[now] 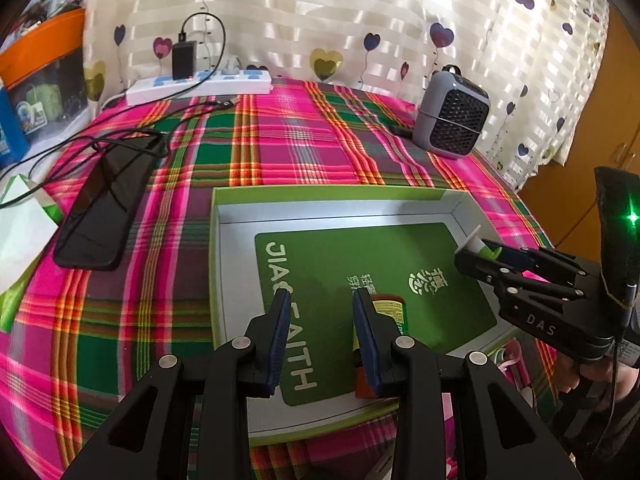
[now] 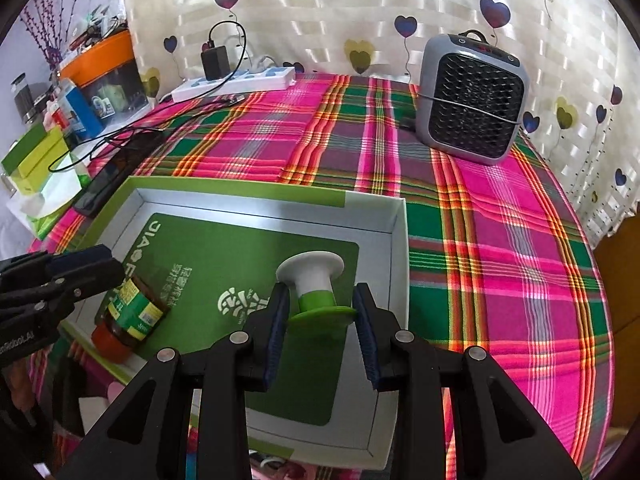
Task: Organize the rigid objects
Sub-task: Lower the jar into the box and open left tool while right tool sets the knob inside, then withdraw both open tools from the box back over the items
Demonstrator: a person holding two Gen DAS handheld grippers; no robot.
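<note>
Green card lining the open box (image 2: pixel 396 240) is the surface we are working over with both grippers. We are holding the right gripper (image 2: pixel 320 312) clamped on a white-and-green spool (image 2: pixel 316 284), its pads pressing the green flange from either side. The spool's axis is running forward, away from the jaws and tilted, white flange leading, above the right half of the box floor.

We are holding the left gripper (image 1: pixel 322 312) above the box's near left part. An amber bottle (image 2: pixel 130 316) with a green label and reddish cap is lying against that gripper's right pad; in the right wrist view its base end is tucked under the jaw tips and its cap is pointing toward the near wall. Whether the pads are actually pinching it, we cannot tell.

We are judging the coming move as a lowering of the spool: the floor lies directly below and ahead, well clear of the bottle to its left.
</note>
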